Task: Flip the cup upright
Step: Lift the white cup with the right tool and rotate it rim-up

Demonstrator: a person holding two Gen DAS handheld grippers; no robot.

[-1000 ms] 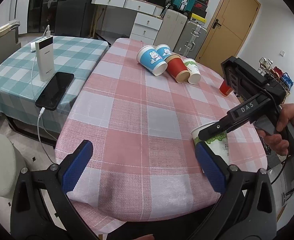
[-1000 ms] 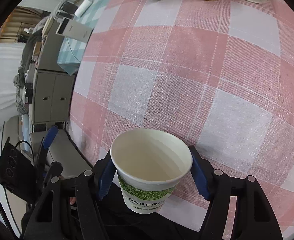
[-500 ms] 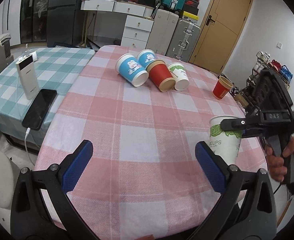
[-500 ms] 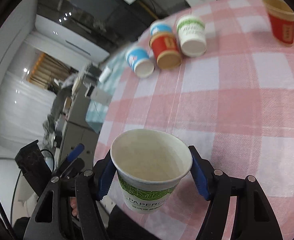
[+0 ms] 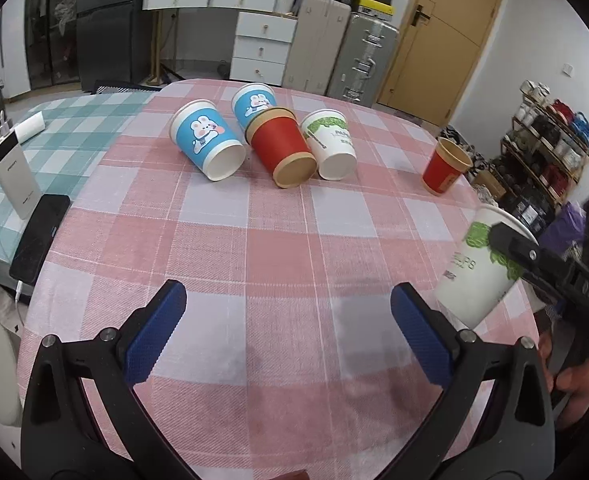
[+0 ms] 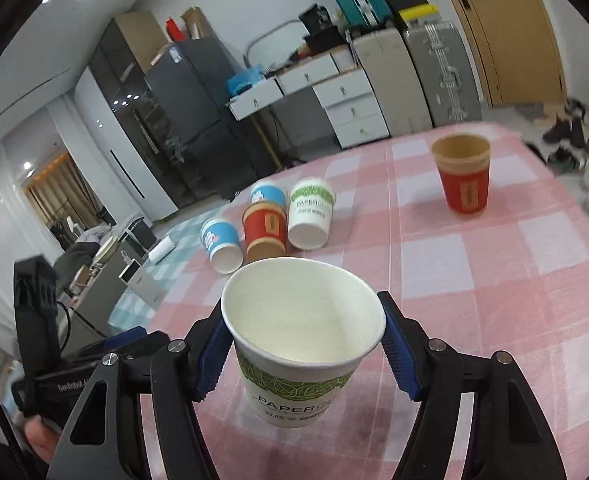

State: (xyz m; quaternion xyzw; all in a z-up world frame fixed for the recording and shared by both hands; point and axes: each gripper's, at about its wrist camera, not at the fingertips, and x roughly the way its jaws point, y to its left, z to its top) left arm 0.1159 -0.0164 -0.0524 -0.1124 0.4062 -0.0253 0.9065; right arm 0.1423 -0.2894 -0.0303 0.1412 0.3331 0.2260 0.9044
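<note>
The right gripper (image 6: 302, 354) is clenched on a white paper cup with green leaf print (image 6: 300, 336), its blue pads pressing the cup's wall from either side just below the rim. The cup is mouth-up, tilted slightly, and held above the near right part of the pink checked tablecloth (image 6: 474, 280); whether its base touches the cloth cannot be told. In the left wrist view the same cup (image 5: 478, 268) leans with a black finger of the right gripper (image 5: 530, 256) across its upper wall, and the person's right hand (image 5: 570, 384) grips the handle low at the frame's right edge.

The left gripper (image 5: 286, 332) hangs released over the near edge of the table, its two blue pads wide apart with nothing between them.

Six paper cups are in view. Besides the held one, four lie on their sides in a cluster at the far middle of the table, mouths toward the cameras: two blue rabbit cups (image 5: 208, 144) (image 5: 254, 104), a red cup with a tan rim (image 5: 282, 148) and a white green-print cup (image 5: 330, 144), the last three touching side by side. One red cup (image 5: 444, 166) stands upright, apart, near the right edge.

On the adjoining teal checked table lie a white power bank (image 5: 12, 178) standing on end and a black phone (image 5: 40, 238) with a cable.
</note>
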